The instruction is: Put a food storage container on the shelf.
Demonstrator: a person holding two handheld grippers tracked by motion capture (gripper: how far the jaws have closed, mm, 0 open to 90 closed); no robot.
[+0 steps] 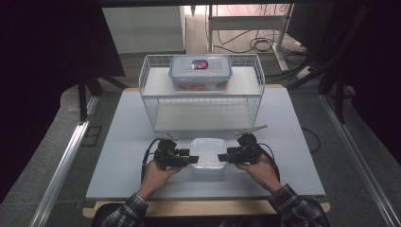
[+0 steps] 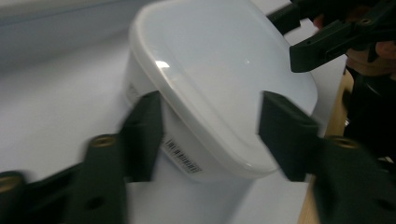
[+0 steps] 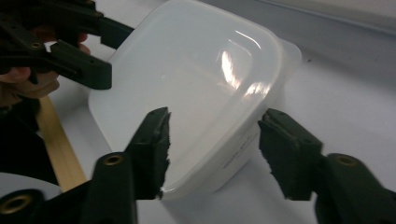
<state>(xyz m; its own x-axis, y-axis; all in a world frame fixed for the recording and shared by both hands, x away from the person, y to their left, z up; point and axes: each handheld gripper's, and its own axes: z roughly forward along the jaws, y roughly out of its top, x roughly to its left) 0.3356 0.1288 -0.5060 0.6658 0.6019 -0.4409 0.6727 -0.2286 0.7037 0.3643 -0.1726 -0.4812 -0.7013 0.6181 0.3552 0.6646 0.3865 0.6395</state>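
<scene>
At tub (image 1: 208,152) ends, both hands level

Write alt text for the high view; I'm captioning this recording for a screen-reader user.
A person's two hand-held grippers, the left gripper and right gripper, meet opposite ends of a white lidded container on a pale table. Behind it stands a white wire rack carrying a clear box with a blue-rimmed lid.

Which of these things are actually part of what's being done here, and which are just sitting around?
In use:
- white lidded container, between the two tools
- left gripper, jaws around its left end
- right gripper, jaws around its right end

Just sitting there:
- white wire basket farther back on the table
- clear box with blue-edged lid on the basket's upper shelf
</scene>
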